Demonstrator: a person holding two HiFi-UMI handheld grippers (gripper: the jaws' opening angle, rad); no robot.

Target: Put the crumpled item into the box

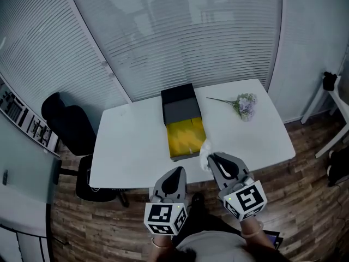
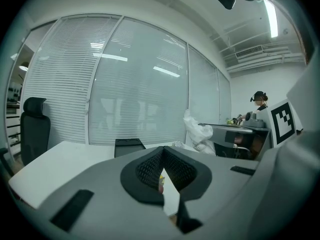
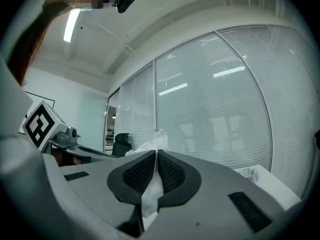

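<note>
One crumpled white paper wad [image 1: 205, 148] sits pinched in the closed right gripper [image 1: 211, 158], just right of the open yellow-lined black box [image 1: 185, 136]; the left gripper [image 1: 176, 171], closed, holds nothing.

Left tool [image 1: 176, 172], right tool [image 1: 212, 159] — grey shells, black pads, black-white marker cubes.

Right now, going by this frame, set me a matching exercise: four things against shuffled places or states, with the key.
1. crumpled white item
2. box
3. flower sprig
4. office chair

A. beyond the table's left side
B. open, yellow inside
C. pinched in the right tool
D. lying on the table, right of the box

Pairs: 1-C, 2-B, 3-D, 4-A.
</note>
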